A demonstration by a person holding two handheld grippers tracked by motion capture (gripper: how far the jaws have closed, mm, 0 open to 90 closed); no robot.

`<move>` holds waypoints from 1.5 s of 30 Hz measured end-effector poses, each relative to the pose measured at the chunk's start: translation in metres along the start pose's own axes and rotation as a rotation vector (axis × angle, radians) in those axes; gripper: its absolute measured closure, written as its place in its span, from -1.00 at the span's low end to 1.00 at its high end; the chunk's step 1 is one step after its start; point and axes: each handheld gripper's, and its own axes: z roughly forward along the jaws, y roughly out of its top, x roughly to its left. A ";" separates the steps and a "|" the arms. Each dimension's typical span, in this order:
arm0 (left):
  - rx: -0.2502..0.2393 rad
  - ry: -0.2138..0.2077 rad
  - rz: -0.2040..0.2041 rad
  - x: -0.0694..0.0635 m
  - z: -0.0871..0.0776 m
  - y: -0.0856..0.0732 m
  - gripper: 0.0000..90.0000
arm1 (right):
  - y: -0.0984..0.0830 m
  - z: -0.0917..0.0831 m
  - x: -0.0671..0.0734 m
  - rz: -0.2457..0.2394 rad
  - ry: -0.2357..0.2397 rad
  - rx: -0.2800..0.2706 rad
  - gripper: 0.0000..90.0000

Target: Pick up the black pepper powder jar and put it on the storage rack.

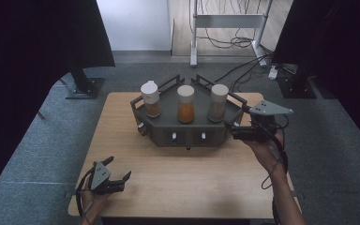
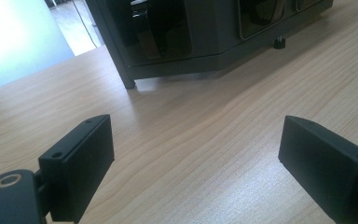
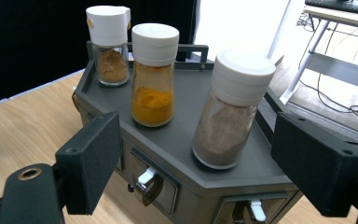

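So the right gripper (image 1: 236, 127) is up at the right end of the dark spice rack (image 1: 168, 133), roughly 3 o'clock from the middle of the table (image 1: 168, 187). Its jaws are spread apart with nothing clamped – in the right gripper view they frame the jar of brownish powder (image 3: 230, 112), which stands upright on the rack's top shelf, nearest the camera, untouched by either jaw. The orange-powder jar (image 3: 153, 77) sits at about 10 o'clock from it, and the third jar (image 3: 108, 44), with the flip-top cap, is further back the same way. All three have white lids.

The left gripper (image 1: 119, 173) rests low at the table's 7 o'clock corner – jaws wide apart, just bare wood between them, well apart from the rack.
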 end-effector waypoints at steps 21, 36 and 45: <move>0.002 -0.002 0.000 -0.001 0.001 0.000 -0.78 | -0.045 -0.026 0.010 0.010 -0.006 -0.023 -0.64; 0.002 -0.004 -0.001 -0.001 0.001 0.000 -0.78 | -0.074 -0.032 0.018 0.027 -0.025 -0.001 -0.64; 0.002 -0.005 -0.001 -0.002 0.001 0.000 -0.78 | -0.094 -0.036 0.017 0.066 -0.034 0.012 -0.64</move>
